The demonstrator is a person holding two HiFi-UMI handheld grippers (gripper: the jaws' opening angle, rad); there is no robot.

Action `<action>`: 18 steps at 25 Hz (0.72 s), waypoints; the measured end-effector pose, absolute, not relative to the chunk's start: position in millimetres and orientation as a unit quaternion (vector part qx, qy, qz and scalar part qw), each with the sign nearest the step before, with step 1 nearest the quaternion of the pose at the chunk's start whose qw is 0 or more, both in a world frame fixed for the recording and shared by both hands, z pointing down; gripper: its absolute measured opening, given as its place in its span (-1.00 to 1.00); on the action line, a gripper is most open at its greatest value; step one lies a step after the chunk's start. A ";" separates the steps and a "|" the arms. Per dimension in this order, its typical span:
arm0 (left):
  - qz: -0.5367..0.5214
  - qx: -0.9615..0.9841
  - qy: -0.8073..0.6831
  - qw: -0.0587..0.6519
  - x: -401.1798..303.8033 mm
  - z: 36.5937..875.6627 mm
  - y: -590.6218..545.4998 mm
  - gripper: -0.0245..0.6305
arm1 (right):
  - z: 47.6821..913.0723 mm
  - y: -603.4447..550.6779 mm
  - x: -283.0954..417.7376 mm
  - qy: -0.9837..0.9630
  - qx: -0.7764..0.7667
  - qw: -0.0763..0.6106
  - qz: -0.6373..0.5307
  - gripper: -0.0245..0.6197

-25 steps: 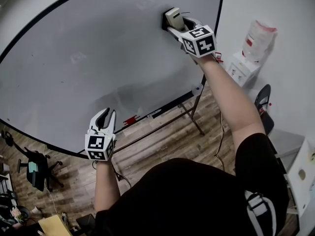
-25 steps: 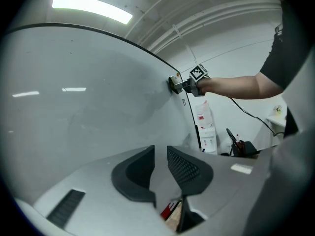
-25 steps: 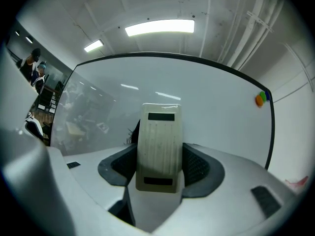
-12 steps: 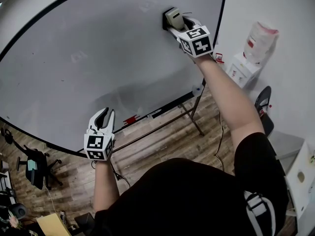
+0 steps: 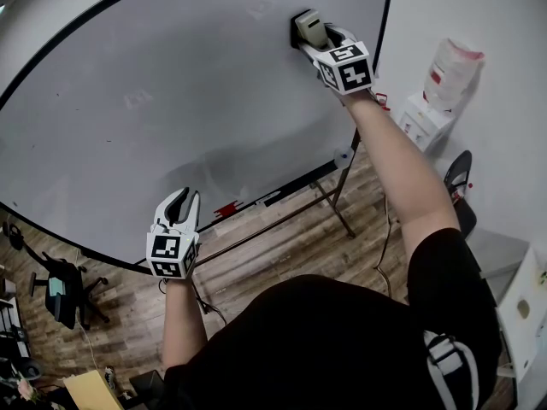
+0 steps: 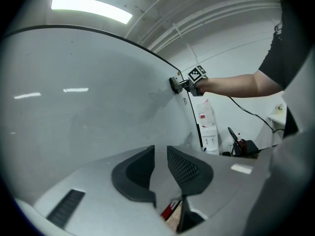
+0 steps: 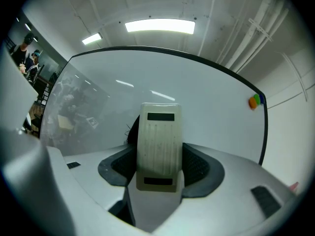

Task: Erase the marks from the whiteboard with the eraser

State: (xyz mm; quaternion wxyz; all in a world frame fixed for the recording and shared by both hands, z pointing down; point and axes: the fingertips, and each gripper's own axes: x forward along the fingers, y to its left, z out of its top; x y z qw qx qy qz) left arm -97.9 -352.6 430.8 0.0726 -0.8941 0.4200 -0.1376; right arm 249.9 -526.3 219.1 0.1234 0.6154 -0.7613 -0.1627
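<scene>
The whiteboard (image 5: 171, 84) fills the upper left of the head view, with faint smudges of old marks (image 5: 137, 101) on it. My right gripper (image 5: 320, 37) is shut on the beige eraser (image 5: 308, 26), which is pressed flat against the board near its upper right corner. In the right gripper view the eraser (image 7: 158, 149) stands upright between the jaws, and a dark scribble (image 7: 129, 130) peeks out at its left edge. My left gripper (image 5: 184, 205) hangs low by the board's bottom edge, with a narrow gap between its jaws and nothing in them. The left gripper view shows the right gripper (image 6: 183, 84) far off on the board.
An orange magnet (image 7: 254, 101) sticks near the board's right edge. A red marker (image 5: 226, 207) lies on the board's tray. A water dispenser (image 5: 440, 79) stands at the right wall, and office chairs (image 5: 60, 293) stand on the wooden floor at the lower left.
My right gripper has slid the eraser slightly up and to the right along the board. The left gripper has stayed almost still.
</scene>
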 end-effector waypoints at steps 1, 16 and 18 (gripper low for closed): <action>-0.138 -0.894 0.420 0.073 -97.8 431.1 -352.7 -0.65 | 218.5 -527.1 253.4 -0.760 0.617 0.124 -0.163 -0.15; -0.141 -0.891 0.425 0.072 -88.4 432.0 -360.6 -0.65 | 223.8 -540.8 333.5 -0.729 0.653 0.140 -0.150 -0.15; -0.141 -0.891 0.425 0.071 -87.3 434.0 -361.8 -0.65 | 227.6 -542.0 345.3 -0.725 0.659 0.140 -0.142 -0.15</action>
